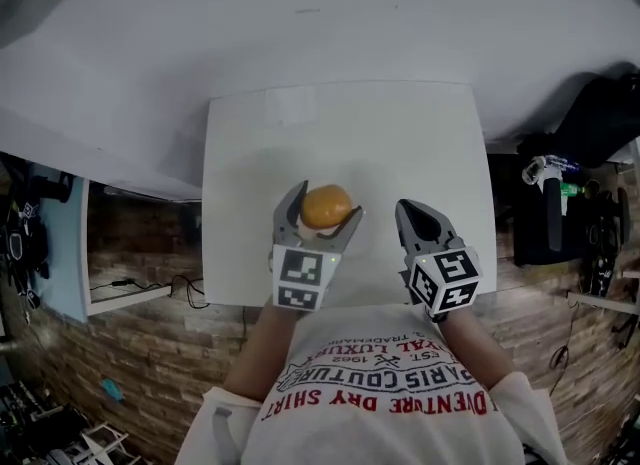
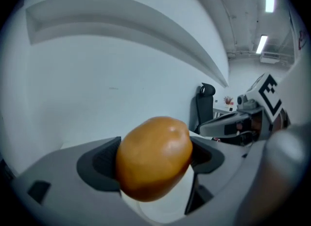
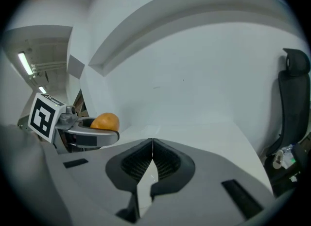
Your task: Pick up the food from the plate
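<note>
1. Head view: L gripper [image 1: 326, 207] is over the near half of the white table [image 1: 430, 133]. Its jaws are clamped on the food [image 1: 323, 203], a smooth, rounded, orange-brown lump.
2. Left gripper view: the food fills the gap btwn the two dark pads [image 2: 103, 164], w/ one pad pressing each side. The jaws stand only as far apart as the food is wide.
3. Same view: a pale curved shape [image 2: 155, 213] shows under the food. Can't tell if it's the plate.
4. R gripper [image 1: 406, 210] is just beside the L one, on its right, near the table's near edge. It's apart from the food.
5. Right gripper view: its jaws are pressed together, pad to pad, w/ nothing btwn them.
6. Same view, far left: the L gripper's marker cube [image 3: 44, 117] shows, w/ the food sitting in the jaws next to it.
7. A black chair [image 3: 291, 103] is off the table's right side.
8. Bottom of head view: the person's white printed shirt [image 1: 390, 393].
</note>
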`<act>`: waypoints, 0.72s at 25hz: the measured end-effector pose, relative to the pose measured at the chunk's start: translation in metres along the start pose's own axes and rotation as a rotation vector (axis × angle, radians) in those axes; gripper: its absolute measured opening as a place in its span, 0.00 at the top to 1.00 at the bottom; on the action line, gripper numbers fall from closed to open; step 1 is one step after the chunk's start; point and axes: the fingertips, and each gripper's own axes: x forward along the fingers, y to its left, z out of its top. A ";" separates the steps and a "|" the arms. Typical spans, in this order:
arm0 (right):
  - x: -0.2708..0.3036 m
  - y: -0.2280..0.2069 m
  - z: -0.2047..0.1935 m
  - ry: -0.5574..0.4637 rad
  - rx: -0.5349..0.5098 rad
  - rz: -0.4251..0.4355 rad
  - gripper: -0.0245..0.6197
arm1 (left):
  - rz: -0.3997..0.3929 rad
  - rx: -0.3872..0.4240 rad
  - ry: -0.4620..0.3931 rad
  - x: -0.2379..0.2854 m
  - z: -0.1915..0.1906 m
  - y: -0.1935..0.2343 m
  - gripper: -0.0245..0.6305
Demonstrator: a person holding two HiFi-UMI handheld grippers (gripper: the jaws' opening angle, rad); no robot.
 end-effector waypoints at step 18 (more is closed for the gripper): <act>-0.027 0.051 0.074 -0.261 -0.158 0.018 0.94 | 0.104 -0.004 -0.347 -0.079 0.091 0.022 0.32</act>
